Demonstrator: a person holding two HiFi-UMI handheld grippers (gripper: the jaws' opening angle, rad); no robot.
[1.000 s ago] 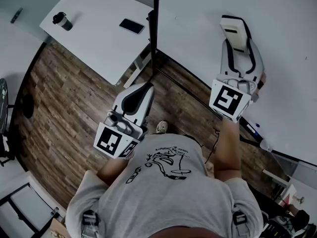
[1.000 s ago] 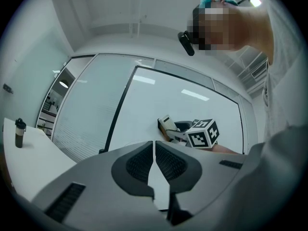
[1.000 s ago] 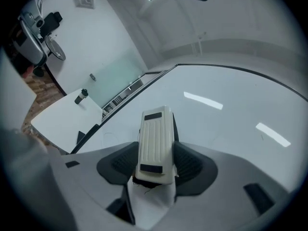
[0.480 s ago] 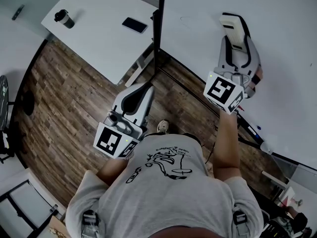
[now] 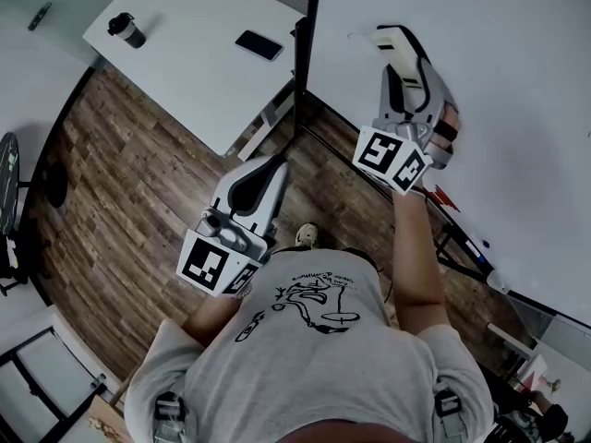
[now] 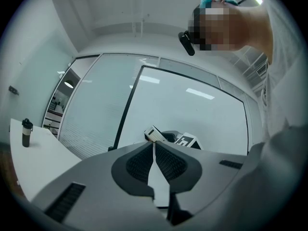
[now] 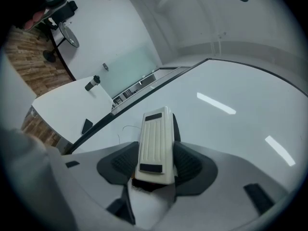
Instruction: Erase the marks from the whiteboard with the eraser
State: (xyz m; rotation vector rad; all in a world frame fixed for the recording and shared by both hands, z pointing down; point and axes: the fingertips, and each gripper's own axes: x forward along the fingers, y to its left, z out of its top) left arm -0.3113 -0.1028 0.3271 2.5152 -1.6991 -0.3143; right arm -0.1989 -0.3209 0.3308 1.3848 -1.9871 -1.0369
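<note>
Action is on the right, but take the left first. At the upper left of the head view stands a white rectangular table [image 5: 185,72] with a dark lidded tumbler [image 5: 123,28] and a flat black phone [image 5: 259,44] on it, neither part of the job. Lower centre, the grey left gripper [image 5: 271,166] hangs over the wooden floor, jaws pressed together on nothing. Next across is the large glossy whiteboard [image 5: 517,81], which looks mostly clean. One thin faint pen curl [image 7: 126,128] shows just left of the cream ribbed block eraser [image 7: 155,146], so by the look of it there is wiping left to do. The right gripper [image 7: 155,160] clamps that eraser by its sides, high on the board. No view shows whether the felt touches the surface. A small red streak [image 5: 443,195] sits lower right, and whether it is a mark or a marker cannot be told. The board's right side is cut off.
</note>
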